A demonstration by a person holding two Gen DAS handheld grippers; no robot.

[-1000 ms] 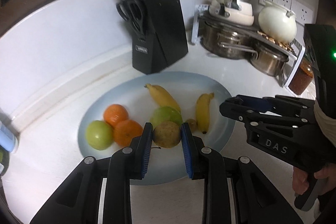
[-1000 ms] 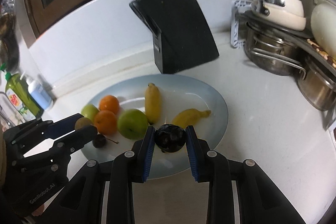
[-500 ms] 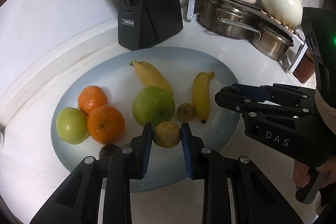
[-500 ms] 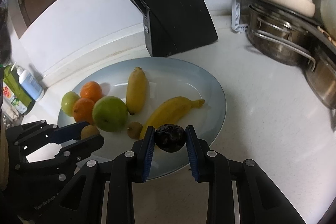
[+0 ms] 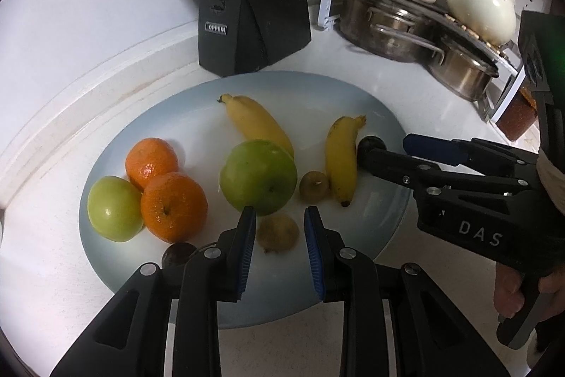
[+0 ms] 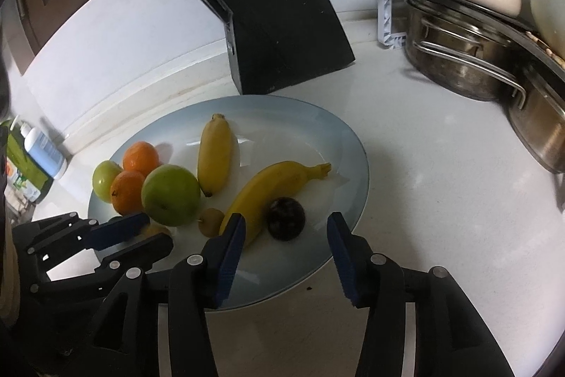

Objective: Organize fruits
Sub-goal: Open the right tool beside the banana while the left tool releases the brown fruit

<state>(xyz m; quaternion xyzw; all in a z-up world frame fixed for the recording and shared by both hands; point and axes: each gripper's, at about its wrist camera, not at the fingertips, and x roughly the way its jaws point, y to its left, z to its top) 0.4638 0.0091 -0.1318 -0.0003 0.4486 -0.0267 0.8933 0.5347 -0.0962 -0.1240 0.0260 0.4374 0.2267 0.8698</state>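
The left hand-held gripper is released: its jaws have just been opening, and a small brownish-yellow fruit lies on the plate between the pads, with a gap on each side. At 12 o'clock from this fruit, just beside it, sits the large green apple. At 9 o'clock from the apple are two oranges, touching each other, and a smaller green apple against the nearer orange. A second small brown fruit lies at 3 o'clock from the large apple, touching a banana. Another banana lies at 12 o'clock, behind the apple.

The right hand-held gripper is also released: its jaws have just been opening, and a dark round fruit rests on the plate between the wide-set pads, untouched by them, just beside the curved banana at its 10 o'clock.

The plate rests on the white table. A black knife block stands at 12 o'clock from the plate.
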